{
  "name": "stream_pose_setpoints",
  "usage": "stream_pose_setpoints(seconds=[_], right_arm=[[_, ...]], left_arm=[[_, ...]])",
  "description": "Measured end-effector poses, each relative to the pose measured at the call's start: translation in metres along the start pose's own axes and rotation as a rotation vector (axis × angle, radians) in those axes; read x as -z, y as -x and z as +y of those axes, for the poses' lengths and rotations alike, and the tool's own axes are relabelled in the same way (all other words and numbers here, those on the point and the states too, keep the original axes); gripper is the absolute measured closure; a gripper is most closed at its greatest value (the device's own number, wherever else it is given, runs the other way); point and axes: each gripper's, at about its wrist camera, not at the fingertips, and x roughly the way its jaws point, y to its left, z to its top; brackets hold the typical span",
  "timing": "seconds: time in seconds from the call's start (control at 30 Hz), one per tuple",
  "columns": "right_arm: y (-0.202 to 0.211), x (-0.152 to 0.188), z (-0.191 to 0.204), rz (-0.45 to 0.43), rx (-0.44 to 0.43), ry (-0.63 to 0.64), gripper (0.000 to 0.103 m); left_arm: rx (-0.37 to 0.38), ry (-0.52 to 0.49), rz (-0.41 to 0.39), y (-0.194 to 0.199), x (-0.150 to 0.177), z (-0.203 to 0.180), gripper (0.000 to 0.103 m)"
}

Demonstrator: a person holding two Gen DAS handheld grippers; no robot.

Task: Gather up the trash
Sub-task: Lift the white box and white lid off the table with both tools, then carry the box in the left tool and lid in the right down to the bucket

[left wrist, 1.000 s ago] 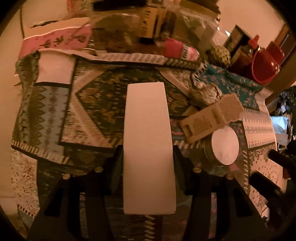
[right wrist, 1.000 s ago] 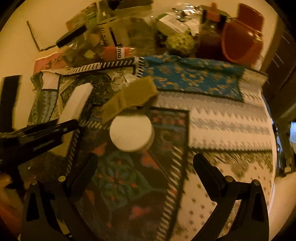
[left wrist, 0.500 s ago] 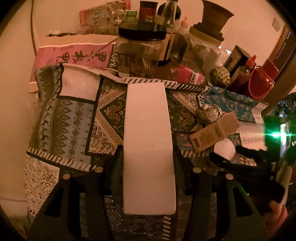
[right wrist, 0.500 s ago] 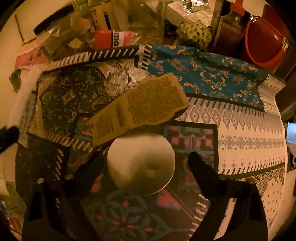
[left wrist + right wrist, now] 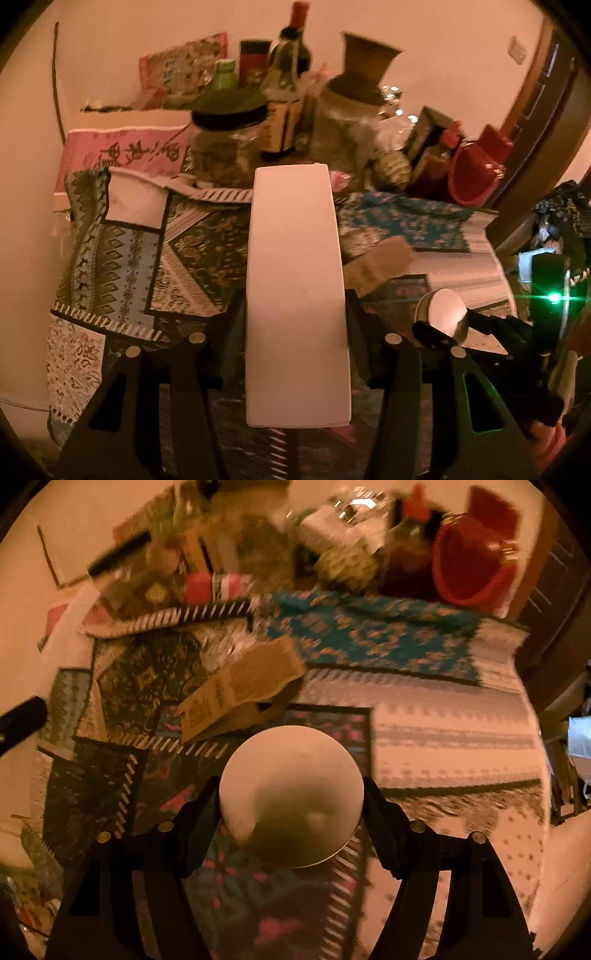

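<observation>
The left gripper (image 5: 297, 332) pinches a long white box (image 5: 297, 295) between its two black fingers; the box runs straight forward from the jaws, lifted above the cloth (image 5: 122, 254), and its far end covers part of the clutter at the back of the table. The fingers press against both long sides of the box.

The right gripper (image 5: 291, 805) clamps a round can (image 5: 291, 794) with a pale flat lid; a finger touches each side of it. In the left view the same can (image 5: 445, 314) shows at the right, held by the right gripper (image 5: 447, 330) just over the cloth. Whether the can rests on the cloth or hangs slightly above it, I cannot tell.

A brown carton (image 5: 240, 690), flattened and printed, lies on the patterned cloth (image 5: 443, 731) just beyond the can, tilted, with one flap raised. In the left view the carton (image 5: 380, 262) sits to the right of the box, partly behind it.

At the back edge of the table stand a jar (image 5: 229, 140) with a dark lid, a dark bottle (image 5: 291, 55), a brown pot (image 5: 365, 74), a red scoop (image 5: 476, 173) and a pink packet (image 5: 129, 153) with printed characters. The right view is blurred, so small details there are unclear
</observation>
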Motion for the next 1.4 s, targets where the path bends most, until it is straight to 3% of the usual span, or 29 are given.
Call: stream_pose_setpoints(seconds=[0.3, 0.7, 1.07, 1.4], right_arm=[[0.107, 0.015, -0.05, -0.189, -0.069, -0.055, 0.033], [0.242, 0.072, -0.086, -0.412, -0.124, 0.0, 0.033], [0.311, 0.124, -0.089, -0.507, -0.148, 0.01, 0.033], [0.351, 0.183, -0.061, -0.547, -0.087, -0.045, 0.033]], left_arm=[[0.037, -0.006, -0.128, 0.076, 0.022, -0.065, 0.053], [0.028, 0.015, -0.281, 0.191, 0.075, -0.132, 0.053], [0.052, -0.034, -0.366, 0.268, 0.113, -0.153, 0.053], [0.148, -0.079, -0.4, 0.317, 0.156, -0.133, 0.053]])
